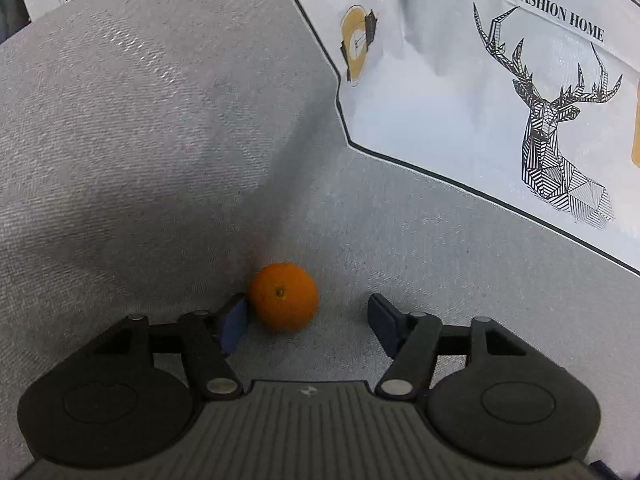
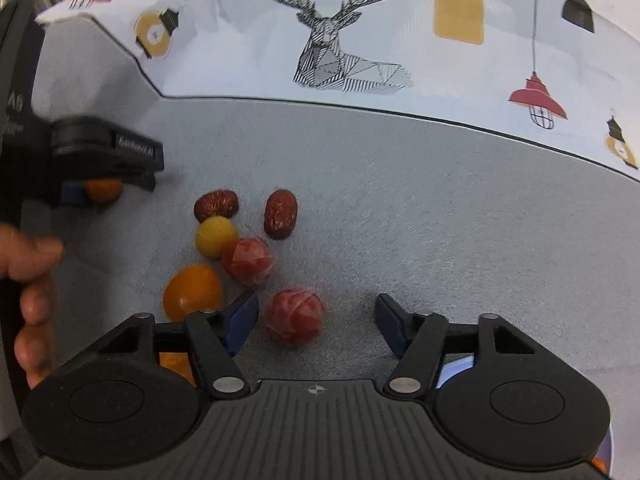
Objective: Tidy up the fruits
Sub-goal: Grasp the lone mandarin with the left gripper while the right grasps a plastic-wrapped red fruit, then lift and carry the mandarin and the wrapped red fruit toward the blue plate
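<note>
A small orange [image 1: 284, 297] lies on the grey cloth between the fingers of my left gripper [image 1: 307, 306]. It rests against the left blue pad [image 1: 234, 320], and the right pad stands well clear of it. My right gripper [image 2: 317, 303] is open around a red wrapped fruit [image 2: 295, 316], with neither pad pressing on it. Just beyond lie another red wrapped fruit [image 2: 248, 261], a yellow round fruit [image 2: 216, 237], an orange-yellow fruit [image 2: 192, 292] and two dark red dates [image 2: 216, 205] [image 2: 281, 214]. The same orange [image 2: 105, 191] shows at far left.
A white cloth printed with a deer [image 1: 552, 128] and lamps [image 2: 538, 98] borders the grey cloth [image 2: 400, 220] at the back. A raised grey fold [image 1: 120, 140] rises left of the orange. A person's hand [image 2: 34, 280] holds the left tool.
</note>
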